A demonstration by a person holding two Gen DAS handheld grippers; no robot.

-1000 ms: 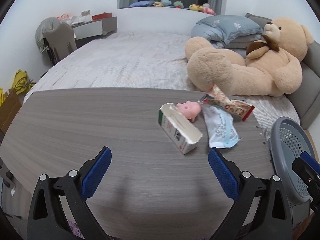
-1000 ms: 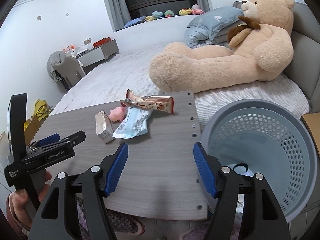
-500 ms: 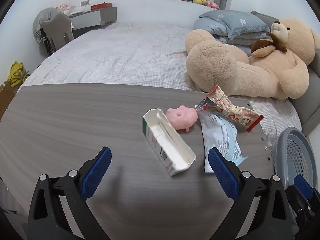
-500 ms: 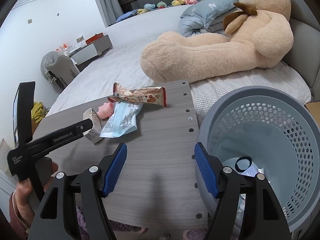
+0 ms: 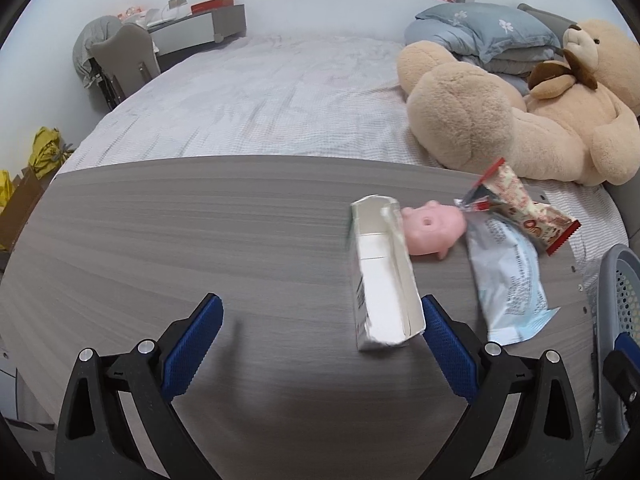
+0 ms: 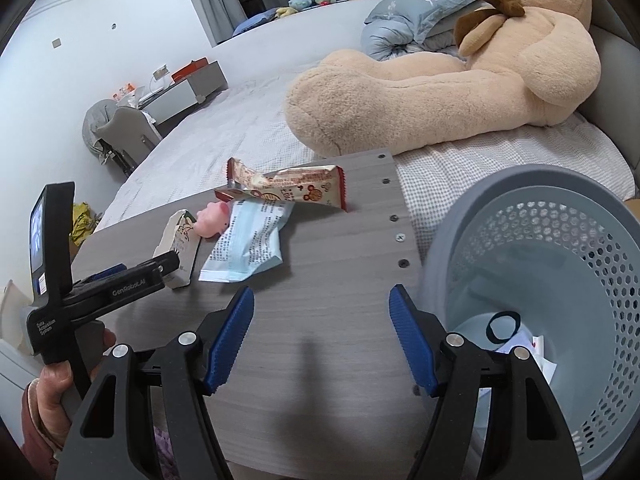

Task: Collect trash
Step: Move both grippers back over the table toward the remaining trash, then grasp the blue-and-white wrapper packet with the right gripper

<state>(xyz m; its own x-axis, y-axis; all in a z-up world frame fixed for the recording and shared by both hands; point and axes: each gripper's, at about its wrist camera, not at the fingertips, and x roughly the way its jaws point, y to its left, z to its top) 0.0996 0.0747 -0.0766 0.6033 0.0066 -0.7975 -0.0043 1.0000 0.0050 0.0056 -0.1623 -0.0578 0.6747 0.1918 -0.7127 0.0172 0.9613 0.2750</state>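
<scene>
My left gripper (image 5: 322,336), marked "GenRobot.AI", stands wide open and empty, its right pad just beside the white carton (image 5: 382,276) on the grey surface (image 5: 160,240). My right gripper (image 6: 322,338) is likewise open, holding nothing. Wrappers' print (image 6: 252,240) is illegible; basket (image 6: 560,264) stands beside the surface.

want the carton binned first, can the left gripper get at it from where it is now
Probably yes. The left gripper is open and empty, and the near end of the white carton lies just ahead of its right-hand finger, with bare table between. The pink pig toy touches only the carton's far end.
</scene>
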